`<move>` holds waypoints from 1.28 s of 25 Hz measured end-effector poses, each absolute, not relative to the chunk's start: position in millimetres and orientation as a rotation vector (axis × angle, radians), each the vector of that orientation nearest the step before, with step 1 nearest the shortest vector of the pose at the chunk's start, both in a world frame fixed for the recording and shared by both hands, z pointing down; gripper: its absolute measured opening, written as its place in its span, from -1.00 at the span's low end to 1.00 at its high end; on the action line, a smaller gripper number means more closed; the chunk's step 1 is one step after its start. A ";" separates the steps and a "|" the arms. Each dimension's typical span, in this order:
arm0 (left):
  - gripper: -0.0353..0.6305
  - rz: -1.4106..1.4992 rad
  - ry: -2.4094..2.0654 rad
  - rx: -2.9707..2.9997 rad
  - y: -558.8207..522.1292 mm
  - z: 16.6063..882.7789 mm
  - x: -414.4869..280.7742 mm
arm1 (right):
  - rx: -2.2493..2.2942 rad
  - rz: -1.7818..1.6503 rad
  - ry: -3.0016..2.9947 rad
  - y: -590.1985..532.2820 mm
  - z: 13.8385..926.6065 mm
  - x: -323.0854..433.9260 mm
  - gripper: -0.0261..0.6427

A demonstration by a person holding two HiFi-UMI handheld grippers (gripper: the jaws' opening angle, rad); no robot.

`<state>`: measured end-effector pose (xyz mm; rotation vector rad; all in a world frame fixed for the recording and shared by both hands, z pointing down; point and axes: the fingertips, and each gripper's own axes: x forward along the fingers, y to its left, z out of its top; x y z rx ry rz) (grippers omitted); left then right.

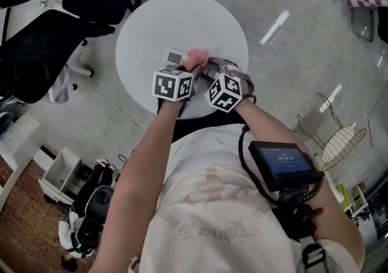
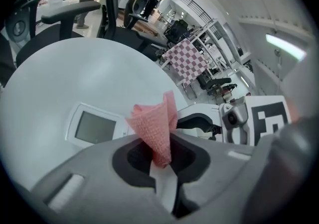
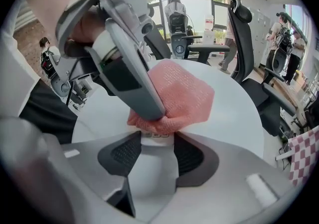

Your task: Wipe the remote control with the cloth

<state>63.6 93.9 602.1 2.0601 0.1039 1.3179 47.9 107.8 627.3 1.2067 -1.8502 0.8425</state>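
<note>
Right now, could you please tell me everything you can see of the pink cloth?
The pink cloth looks like thin fabric with a fine mesh texture. It is crumpled into a bunch, pinched in the left gripper, with a folded peak sticking out beyond the jaws. It appears pressed onto the white remote control, just beyond the right gripper, which clamps the remote's end over the round white table.
</note>
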 end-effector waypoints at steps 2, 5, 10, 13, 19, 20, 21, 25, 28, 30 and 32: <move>-0.76 1.294 0.077 2.062 89.2 602.8 61.3 | 1.195 0.837 -1.851 107.8 627.3 48.5 -0.28; -0.76 1.296 0.073 2.092 83.1 602.8 59.4 | 1.180 0.832 -1.851 106.9 627.3 49.0 -0.28; -0.76 1.294 0.050 2.116 66.8 603.4 53.5 | 1.177 0.833 -1.852 104.9 625.4 49.8 -0.28; -0.76 1.281 0.021 2.118 56.6 604.9 48.4 | 1.175 0.833 -1.851 104.9 625.2 50.5 -0.28; -0.76 1.252 -0.058 2.112 30.6 607.8 35.8 | 1.166 0.834 -1.850 104.7 625.7 51.2 -0.28; -0.76 1.249 -0.082 2.109 24.7 609.0 33.0 | 1.168 0.837 -1.849 104.9 625.8 51.4 -0.28; -0.76 1.242 -0.113 2.103 17.5 610.4 29.7 | 1.171 0.840 -1.850 105.1 625.8 51.9 -0.28; -0.76 1.220 -0.217 2.080 -14.5 613.4 16.5 | 1.175 0.842 -1.849 104.6 625.2 53.8 -0.28; -0.76 1.237 -0.277 2.098 -34.6 612.9 11.1 | 1.176 0.844 -1.846 104.7 625.3 54.8 -0.28; -0.76 1.246 -0.288 2.121 -39.1 611.9 12.9 | 1.178 0.848 -1.844 105.0 625.6 55.4 -0.28; -0.76 1.269 -0.268 2.149 -35.3 611.7 17.1 | 1.180 0.851 -1.845 105.5 625.7 55.6 -0.28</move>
